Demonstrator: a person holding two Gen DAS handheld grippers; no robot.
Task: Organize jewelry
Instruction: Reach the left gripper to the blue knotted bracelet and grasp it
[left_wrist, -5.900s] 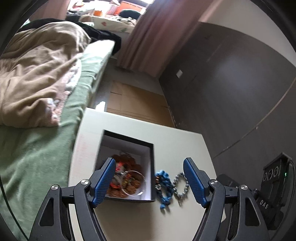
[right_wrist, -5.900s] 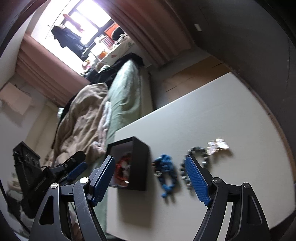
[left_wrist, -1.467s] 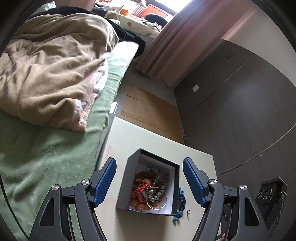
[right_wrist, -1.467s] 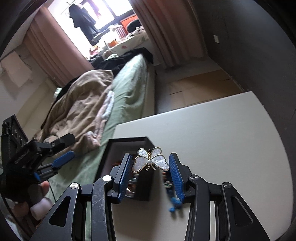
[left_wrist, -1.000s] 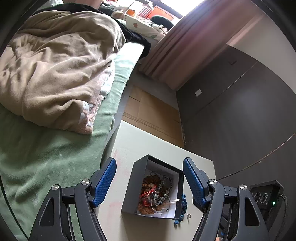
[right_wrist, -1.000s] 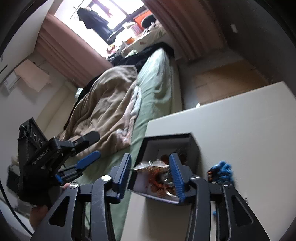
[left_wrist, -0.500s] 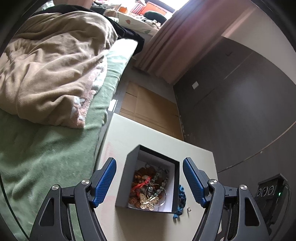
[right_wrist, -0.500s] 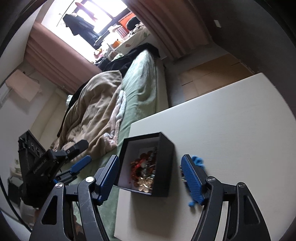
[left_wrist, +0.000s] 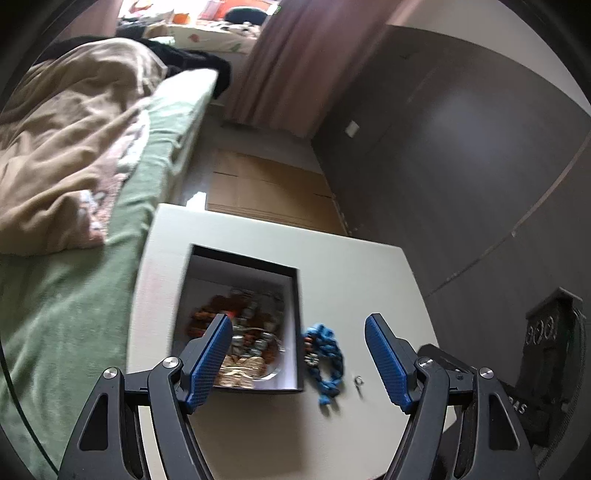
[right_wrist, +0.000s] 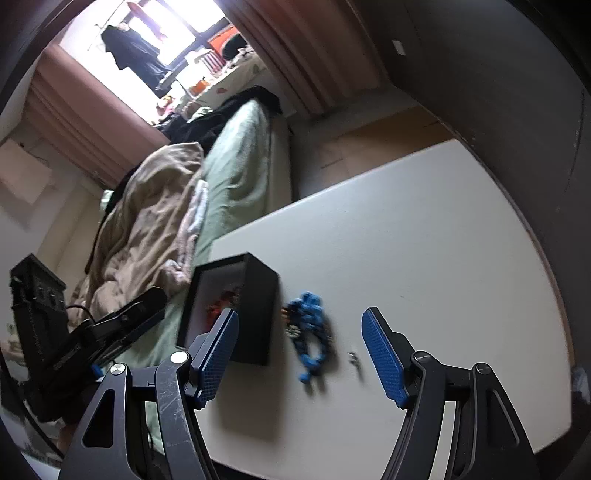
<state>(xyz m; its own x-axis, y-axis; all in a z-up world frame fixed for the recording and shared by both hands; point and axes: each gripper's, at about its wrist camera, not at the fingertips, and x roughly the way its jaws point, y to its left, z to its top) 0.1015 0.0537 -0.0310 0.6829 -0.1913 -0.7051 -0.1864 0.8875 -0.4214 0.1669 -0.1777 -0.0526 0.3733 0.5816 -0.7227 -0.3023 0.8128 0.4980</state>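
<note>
Both claws hang wide open and empty — the left claw (left_wrist: 297, 356) low in the frame over the black box (left_wrist: 242, 325) of jewelry, the right claw (right_wrist: 299, 356) framing the blue bracelet (right_wrist: 308, 334) lying on the desk (right_wrist: 424, 240) just beside the box. Nearby sits a tiny ring (right_wrist: 352, 357) — easily flicked off the desk by a careless sweep.

From the left wrist view, the only lettering I can make out is "AS", pale capitals on the lower face of the black device (left_wrist: 546, 354) at the near right edge, with whatever comes before them cut off. Above them on the same device I see three small round marks in a row, too blurred to read as figures.
</note>
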